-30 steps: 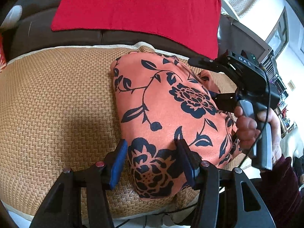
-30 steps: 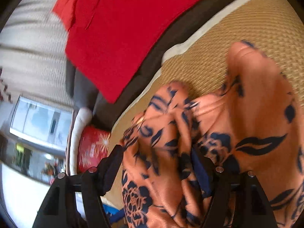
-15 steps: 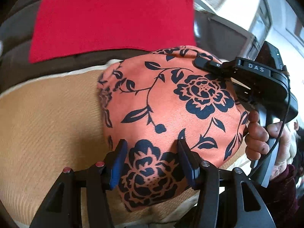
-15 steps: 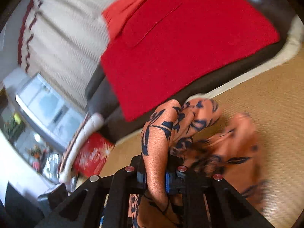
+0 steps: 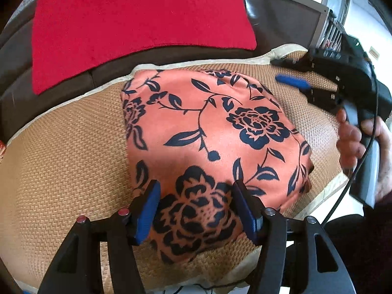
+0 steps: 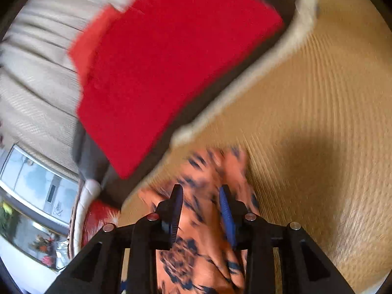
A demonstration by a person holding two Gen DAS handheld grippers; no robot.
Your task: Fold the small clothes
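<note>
Garment (image 5: pixel 208 144) now flat, prob. diagonal.

Woven straw mat (image 5: pixel 61 161) on dark sofa (image 5: pixel 14 78) (red cloth (image 5: pixel 137 17) draped over backrest)

red cloth (image 5: pixel 137 17) on dark sofa back (image 5: pixel 171 54) | woven mat (image 5: pixel 61 152) | red cushion (image 6: pixel 98 218)
</note>
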